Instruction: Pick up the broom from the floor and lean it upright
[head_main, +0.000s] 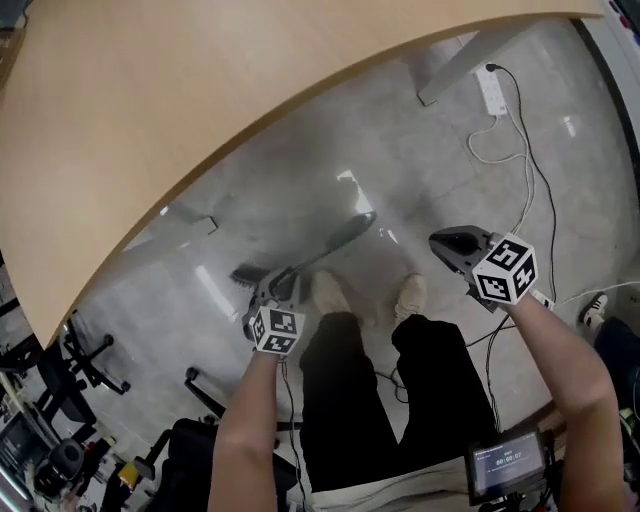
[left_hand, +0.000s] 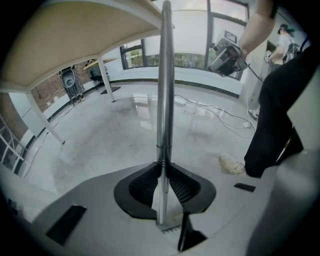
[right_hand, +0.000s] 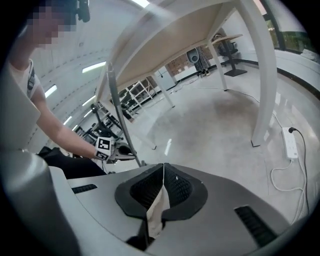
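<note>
left claw: clamped on broom handle | right claw: jaws together

- Worktop: spans the upper left, above the floor.
- Broom: handle between the jaws of the left tongs, reaching ahead of the person's shoes.
- Right tongs: right of the broom, apart from it.
- Power strip: on the floor at the far right, beside a worktop leg.
- Chairs: at the lower left.
</note>
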